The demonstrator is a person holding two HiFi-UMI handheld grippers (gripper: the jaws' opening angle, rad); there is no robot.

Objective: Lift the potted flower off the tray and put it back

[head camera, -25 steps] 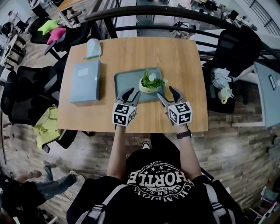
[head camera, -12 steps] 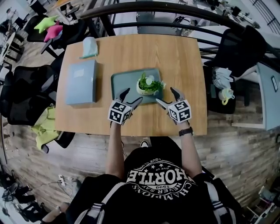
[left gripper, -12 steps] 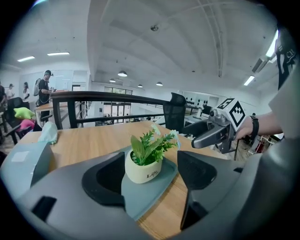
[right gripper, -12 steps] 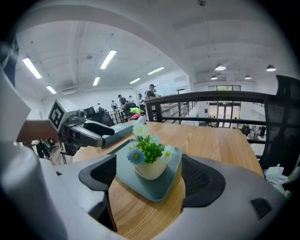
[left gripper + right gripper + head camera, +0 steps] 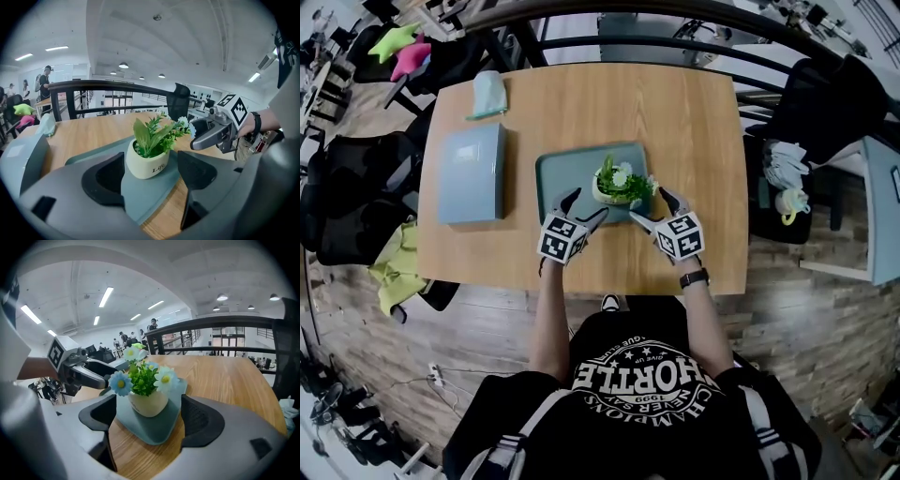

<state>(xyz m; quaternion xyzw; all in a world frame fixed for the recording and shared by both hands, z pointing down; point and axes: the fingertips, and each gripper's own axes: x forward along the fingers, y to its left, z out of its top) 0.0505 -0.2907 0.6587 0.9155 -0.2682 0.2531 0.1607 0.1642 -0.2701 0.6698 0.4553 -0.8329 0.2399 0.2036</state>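
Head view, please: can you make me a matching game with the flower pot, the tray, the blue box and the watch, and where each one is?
Things:
1. potted flower
2. tray
3. pale blue box
4. watch

Places:
A. flat on the wooden table, at its left side in the head view
B. on the person's right wrist
C. in the middle of the table, under the potted flower
D. standing on the tray's right part in the head view

Pairs: 1-D, 2-C, 3-A, 4-B
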